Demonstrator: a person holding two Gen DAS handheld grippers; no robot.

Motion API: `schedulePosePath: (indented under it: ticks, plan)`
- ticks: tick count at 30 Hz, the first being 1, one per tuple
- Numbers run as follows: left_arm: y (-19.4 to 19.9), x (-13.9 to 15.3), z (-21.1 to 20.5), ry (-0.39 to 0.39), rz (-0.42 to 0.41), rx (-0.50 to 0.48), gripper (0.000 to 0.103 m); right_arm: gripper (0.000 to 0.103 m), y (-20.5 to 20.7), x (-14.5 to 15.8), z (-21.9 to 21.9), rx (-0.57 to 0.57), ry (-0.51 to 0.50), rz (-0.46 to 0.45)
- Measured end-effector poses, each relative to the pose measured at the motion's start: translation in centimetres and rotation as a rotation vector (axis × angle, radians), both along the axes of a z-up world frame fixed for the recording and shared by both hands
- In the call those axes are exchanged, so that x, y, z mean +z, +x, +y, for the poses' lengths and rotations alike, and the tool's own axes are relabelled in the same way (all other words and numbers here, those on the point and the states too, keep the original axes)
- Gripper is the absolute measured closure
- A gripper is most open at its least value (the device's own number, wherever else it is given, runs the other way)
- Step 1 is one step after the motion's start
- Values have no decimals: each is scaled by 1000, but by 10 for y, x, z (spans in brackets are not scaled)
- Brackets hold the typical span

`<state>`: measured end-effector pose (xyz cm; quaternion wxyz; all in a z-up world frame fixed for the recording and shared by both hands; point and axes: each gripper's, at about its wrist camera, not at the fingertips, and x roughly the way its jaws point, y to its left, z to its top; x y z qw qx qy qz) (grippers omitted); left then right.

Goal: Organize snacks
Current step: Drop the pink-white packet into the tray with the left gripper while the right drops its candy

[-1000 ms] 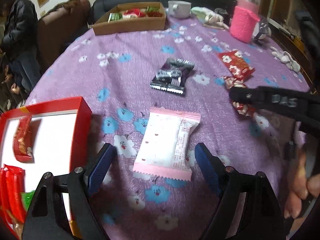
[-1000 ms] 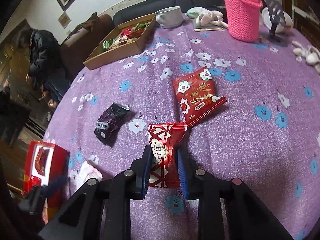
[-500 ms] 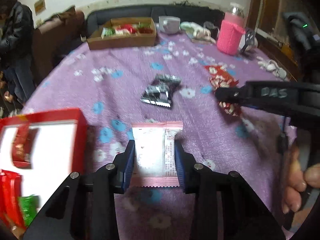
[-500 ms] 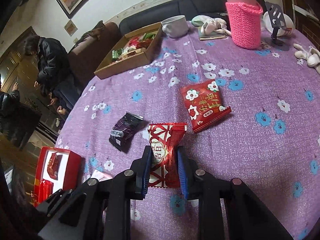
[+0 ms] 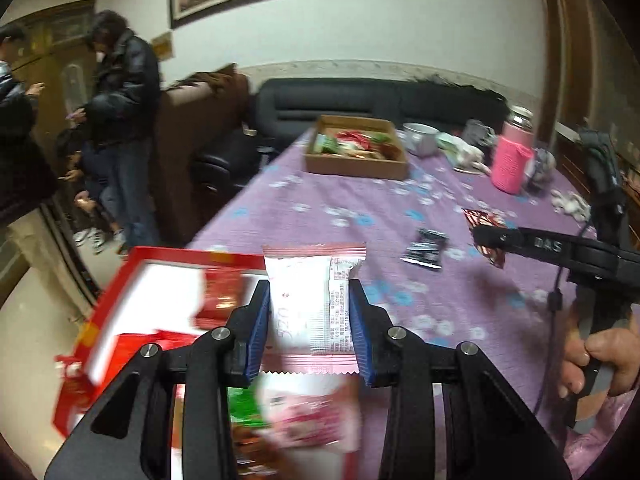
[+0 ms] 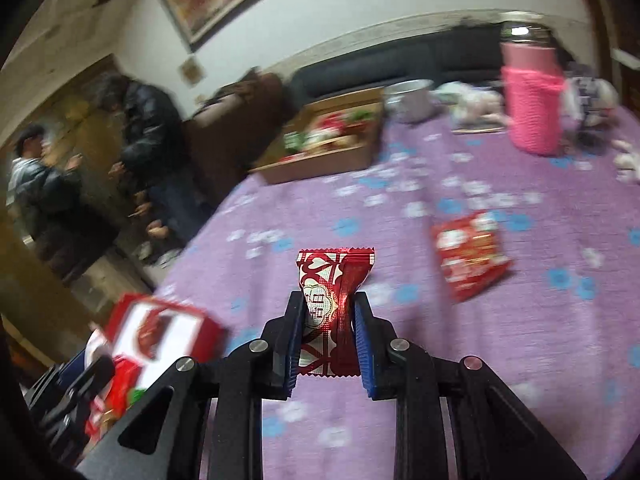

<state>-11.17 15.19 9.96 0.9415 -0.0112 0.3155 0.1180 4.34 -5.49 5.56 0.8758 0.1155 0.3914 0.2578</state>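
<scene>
While both grippers carry a load clear of the table point(image 5: 360, 216), two snacks are in transit at once. The left gripper point(image 5: 311, 322) has its jaws pinching a pink-and-white snack packet point(image 5: 308, 292) across its width, the packet standing upright between the blue pads with its crimped top edge above them and its lower crimp below. These jaws have just been closing, and the packet is now pressed between them. Beneath and to the left lies the red box point(image 5: 120, 276) with a white interior, already holding red and green packets at the table's near left corner; the held packet hangs over its inner edge, presumably so that it can be dropped in. The right gripper point(image 6: 329, 340) has its jaws clamped on a red-and-white candy wrapper point(image 6: 330, 300), likewise upright and gripped at its narrow waist, above the purple flowered cloth. Loose on the cloth remain a black snack packet point(image 5: 425, 247) and a red flowered packet point(image 6: 470, 254) toward the table's middle. A cardboard tray point(image 5: 356, 160) of assorted snacks sits at the far edge.
</scene>
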Motion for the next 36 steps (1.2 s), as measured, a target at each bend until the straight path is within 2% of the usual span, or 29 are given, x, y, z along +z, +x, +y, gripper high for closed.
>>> schedulePosePath:
  ticks: [8,15,24,26,29,31,33,36]
  plan:
    - [-18,-5,48,-16,-3,90,68,79,-40,14,67,169,20,-18]
    - [-20,-18,70,-45,13,124,68,79,-66,16,121,269,-12,-16]
    - [-25,-29,92,-53,29,175,68,79,-79,-4,165,350,-60,20]
    - [-26,-32,99,-53,37,205,67,76,-80,-11,173,376,-61,40]
    - [-26,-36,109,-52,51,256,61,73,-78,-10,171,388,-24,53]
    - [-27,-36,110,-47,48,262,61,63,-74,-6,160,382,19,63]
    - [-25,-33,105,-39,47,249,61,63,-66,0,141,342,46,38]
    - [-17,-25,90,-35,32,197,56,63,-45,8,98,230,18,-5]
